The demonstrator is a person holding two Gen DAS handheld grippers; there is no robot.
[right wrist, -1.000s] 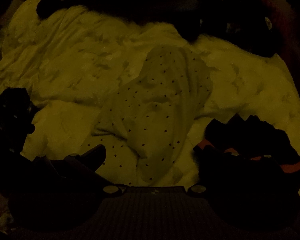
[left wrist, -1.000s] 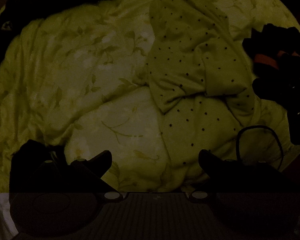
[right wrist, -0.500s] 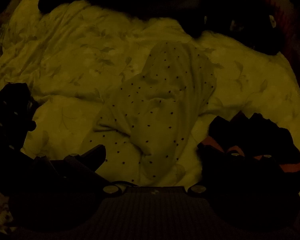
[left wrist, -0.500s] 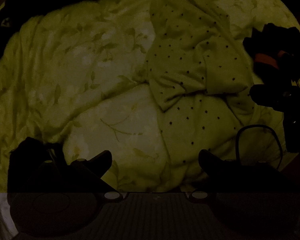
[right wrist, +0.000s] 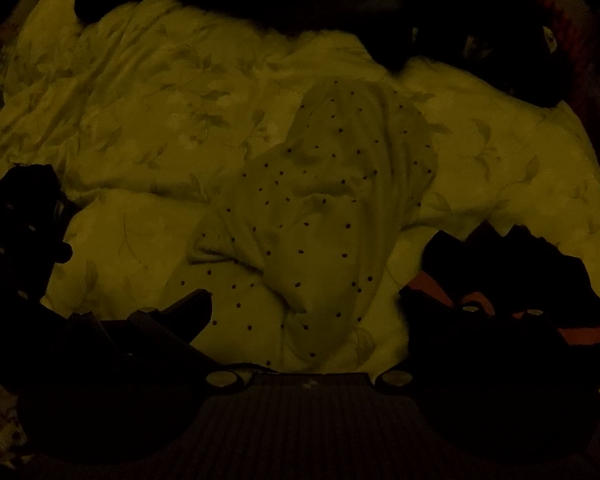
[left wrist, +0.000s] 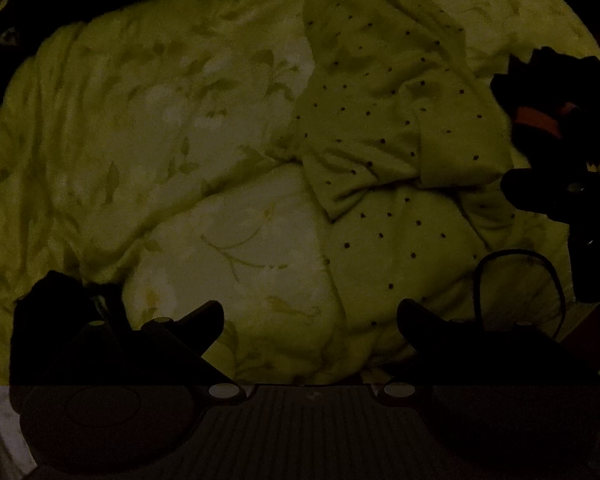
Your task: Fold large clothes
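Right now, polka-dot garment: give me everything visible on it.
The polka-dot garment is pale, soft-looking fabric with small dark dots, colour unclear in the dim light. It lies crumpled and partly folded over itself on the leaf-print bedding, running from near the cameras toward the far side. One flap overlaps its lower part. A dark clothes pile sits beside it. Neither gripper touches it; both are open above the near end.

Leaf-print bedding spread underneath; dark cable loop lower right.
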